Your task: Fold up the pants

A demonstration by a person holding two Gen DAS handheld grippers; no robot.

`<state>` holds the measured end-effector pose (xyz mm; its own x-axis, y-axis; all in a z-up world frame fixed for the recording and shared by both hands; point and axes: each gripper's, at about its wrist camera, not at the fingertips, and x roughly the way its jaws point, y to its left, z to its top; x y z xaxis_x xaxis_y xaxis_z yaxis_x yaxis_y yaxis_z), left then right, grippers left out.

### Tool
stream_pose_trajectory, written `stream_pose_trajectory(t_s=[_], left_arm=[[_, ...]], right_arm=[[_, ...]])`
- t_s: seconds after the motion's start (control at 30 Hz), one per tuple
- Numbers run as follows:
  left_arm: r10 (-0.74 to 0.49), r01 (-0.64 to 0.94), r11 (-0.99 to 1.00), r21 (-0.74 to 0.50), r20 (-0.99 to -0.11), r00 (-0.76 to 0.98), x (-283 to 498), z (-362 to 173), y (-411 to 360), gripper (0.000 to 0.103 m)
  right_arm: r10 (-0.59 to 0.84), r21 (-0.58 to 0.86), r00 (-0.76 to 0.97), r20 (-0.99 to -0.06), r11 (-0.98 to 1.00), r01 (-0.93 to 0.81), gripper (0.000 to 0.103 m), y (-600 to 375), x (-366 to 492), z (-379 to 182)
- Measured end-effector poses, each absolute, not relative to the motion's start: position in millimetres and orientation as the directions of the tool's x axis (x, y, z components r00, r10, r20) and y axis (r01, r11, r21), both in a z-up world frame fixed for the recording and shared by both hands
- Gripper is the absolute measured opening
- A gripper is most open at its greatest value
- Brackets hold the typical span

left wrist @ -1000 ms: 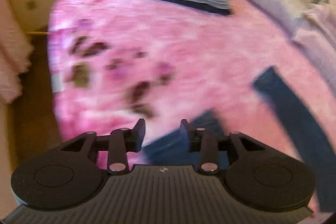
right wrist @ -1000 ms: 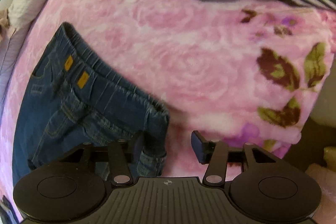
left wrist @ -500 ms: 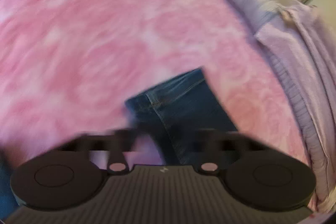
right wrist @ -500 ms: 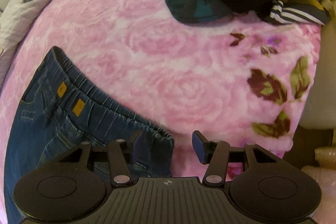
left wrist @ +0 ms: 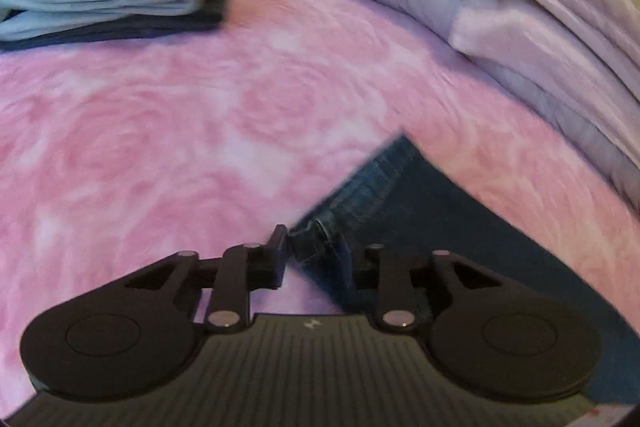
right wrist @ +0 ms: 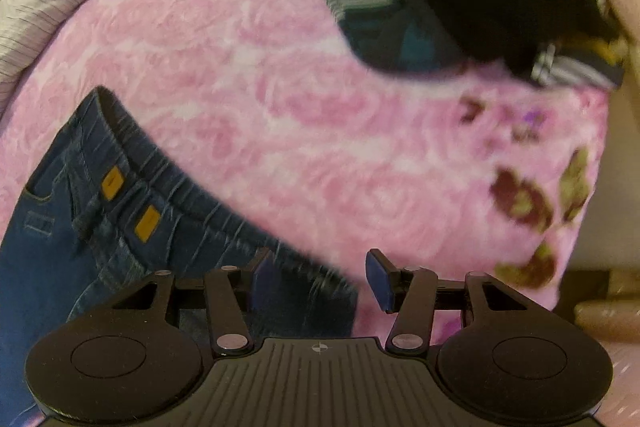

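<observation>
Left hand-held gripper (left wrist: 318, 253) jaws opening around the jeans (left wrist: 420, 219) hem corner; right hand-held gripper (right wrist: 316, 275) apart, straddling waistband corner, ready for lengthwise fold on bed (right wrist: 260, 75).

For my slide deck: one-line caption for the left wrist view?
Left gripper, jaws opening, at the jeans' leg hem on a pink blanket.

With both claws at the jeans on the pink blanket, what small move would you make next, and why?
Probably close the left claw on the leg hem: its jaws are opening with the hem corner between them. The right claw stands open over the waistband corner of the jeans, not gripping, so it would close afterwards.
</observation>
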<state>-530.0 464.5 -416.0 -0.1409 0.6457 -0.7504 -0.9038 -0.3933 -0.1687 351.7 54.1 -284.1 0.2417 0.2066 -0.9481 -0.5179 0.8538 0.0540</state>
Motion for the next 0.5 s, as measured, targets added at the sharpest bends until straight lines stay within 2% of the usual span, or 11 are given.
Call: stream_pose_trajectory(t_s=[0.07, 0.17, 0.33, 0.5], left_arm=[[0.633, -0.875, -0.456, -0.161, -0.75, -0.192, -532.7, -413.3, 458.6, 0.029], [0.596, -0.829, -0.545, -0.129, -0.755, -0.274, -541.7, -391.3, 444.2, 0.035], [0.596, -0.775, -0.575, -0.262, -0.783, -0.177, -537.8, -360.0, 399.7, 0.043], [0.589, -0.807, -0.504, -0.309, -0.806, -0.06, -478.9, -340.2, 342.9, 0.046]], right_arm=[[0.222, 0.04, 0.271, -0.937, 0.836, -0.548, 0.049, 60.4, 358.7, -277.0], [0.355, 0.166, 0.21, -0.911, 0.781, -0.601, 0.049, 78.3, 372.5, -275.8], [0.554, 0.413, -0.053, -0.831, 0.551, -0.725, 0.049, 143.6, 388.7, -301.2], [0.583, 0.504, -0.232, -0.779, 0.36, -0.785, 0.048, 209.2, 410.4, -332.7]])
